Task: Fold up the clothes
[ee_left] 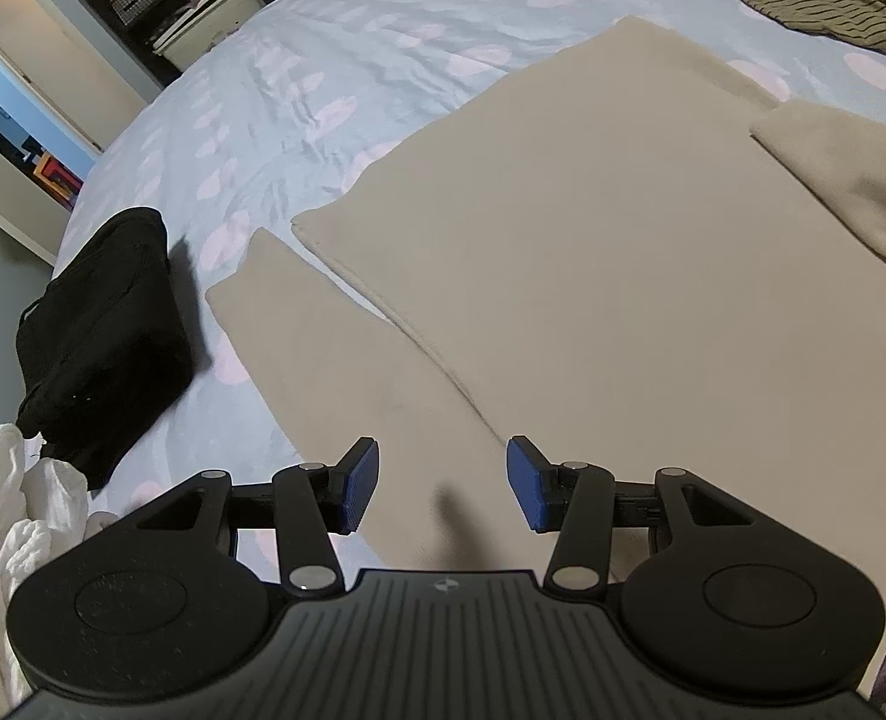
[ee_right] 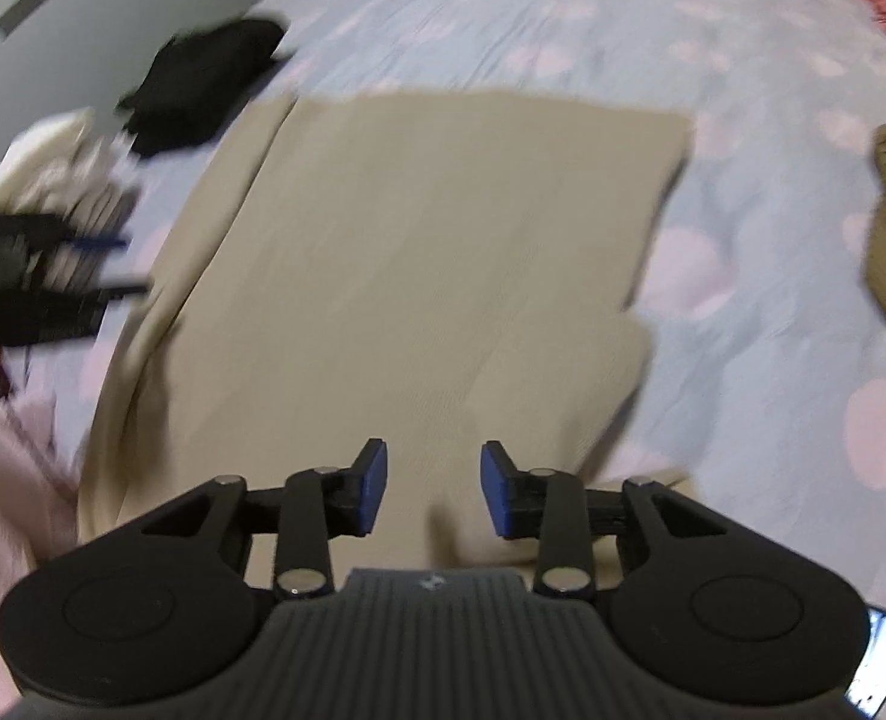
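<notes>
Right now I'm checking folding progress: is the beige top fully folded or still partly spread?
Partly spread. The beige top lies flat on the bed sheet, one sleeve extended, the other sleeve folded in.

Beige garment [ee_left: 593,228] flat, sleeves outspread

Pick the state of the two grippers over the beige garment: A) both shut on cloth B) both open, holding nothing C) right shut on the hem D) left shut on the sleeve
B: the left gripper and right gripper each show a wide gap between their blue pads, with only the flat beige garment visible beyond, nothing pinched.
</notes>
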Motion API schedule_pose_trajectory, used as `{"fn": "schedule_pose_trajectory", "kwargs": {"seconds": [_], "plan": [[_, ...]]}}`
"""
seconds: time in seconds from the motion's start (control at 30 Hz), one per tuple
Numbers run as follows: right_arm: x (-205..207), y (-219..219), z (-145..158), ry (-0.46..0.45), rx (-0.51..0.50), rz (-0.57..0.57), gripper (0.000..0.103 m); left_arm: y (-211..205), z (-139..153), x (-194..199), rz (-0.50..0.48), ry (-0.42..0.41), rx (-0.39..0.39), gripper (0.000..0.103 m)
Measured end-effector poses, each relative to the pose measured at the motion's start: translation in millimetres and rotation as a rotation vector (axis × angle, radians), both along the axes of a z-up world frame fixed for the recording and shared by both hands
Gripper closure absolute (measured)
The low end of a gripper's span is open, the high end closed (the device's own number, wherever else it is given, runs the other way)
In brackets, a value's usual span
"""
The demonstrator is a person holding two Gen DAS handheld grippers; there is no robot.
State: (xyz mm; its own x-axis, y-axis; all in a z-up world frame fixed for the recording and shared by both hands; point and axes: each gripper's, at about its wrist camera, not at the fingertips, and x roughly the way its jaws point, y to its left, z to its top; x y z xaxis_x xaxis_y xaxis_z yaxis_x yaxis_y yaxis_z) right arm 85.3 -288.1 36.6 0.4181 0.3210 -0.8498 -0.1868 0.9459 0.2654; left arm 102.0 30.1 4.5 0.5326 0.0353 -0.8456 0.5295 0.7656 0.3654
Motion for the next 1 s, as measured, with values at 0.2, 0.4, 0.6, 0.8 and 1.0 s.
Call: {"fn": "schedule_pose_trajectory", "kwargs": {"seconds": [0.2, 0.4, 0.6, 0.8, 1.0], "plan": [[30, -30, -31, 0.051, 0.007, -0.192, 0.064, -4, 1, 0, 0.009, 0.032, -0.065, 0.058], [47, -52, -63, 0.132, 0.072, -0.317, 0.064, -14, 3, -1, -0.008, 0.048, -0.093, 0.058], [40, -59, -47, 0.076, 0.14, -0.342, 0.099, -19, 0, 2, -0.017, 0.052, -0.087, 0.058], [10, -42, 9, -0.057, 0.21, -0.236, 0.099, -14, 8, 5, 0.029, 0.093, -0.187, 0.058], [-37, 15, 41, -0.16, 0.179, -0.054, 0.099, -17, 20, -1, 0.026, 0.05, -0.227, 0.058]]}}
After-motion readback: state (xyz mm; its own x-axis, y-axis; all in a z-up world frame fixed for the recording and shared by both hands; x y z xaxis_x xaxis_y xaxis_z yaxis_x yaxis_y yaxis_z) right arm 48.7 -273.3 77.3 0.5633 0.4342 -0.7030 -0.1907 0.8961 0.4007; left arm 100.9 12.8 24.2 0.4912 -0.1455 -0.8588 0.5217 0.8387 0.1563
